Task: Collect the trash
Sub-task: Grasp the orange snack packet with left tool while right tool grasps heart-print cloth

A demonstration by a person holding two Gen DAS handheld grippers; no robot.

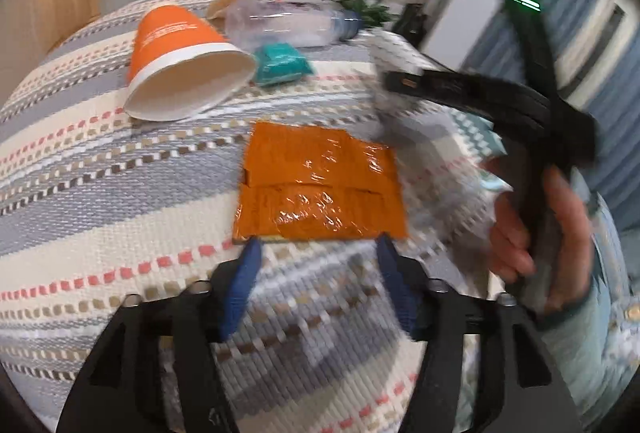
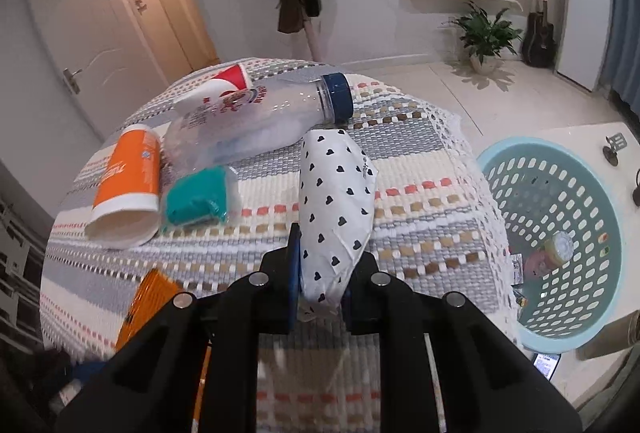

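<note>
right tongs [image 2: 320, 297]: clamping down on the near end of a white pouch with little black hearts [image 2: 336, 201], the rest of it sticking out over the bench [image 2: 404, 169]

left tongs [image 1: 316, 253]: standing apart, tips sitting right at the near edge of a flat orange packet in shiny wrap [image 1: 320, 185], not pinching it

person's hand [image 1: 536, 225]: gripping the right tool's handle, blurry in the left view

still lying on the cloth: orange paper cup [image 2: 124, 185] on its side, teal wrapper [image 2: 196, 201] beside it, clear bottle with a blue cap [image 2: 260, 117], red-and-white cup [image 2: 224, 89] behind that

basket [image 2: 496, 161]: pale blue, holes all over, sitting off the bench's right edge and lower down, some trash already lying in it

doing it well, I reckon: grip is only biting the pouch's tail, so keeping the squeeze firm and swinging it slowly rightward until it's hanging fully over the basket mouth before letting go. For the flat packet, sliding one tip under the edge first, since it's hugging the cloth.
</note>
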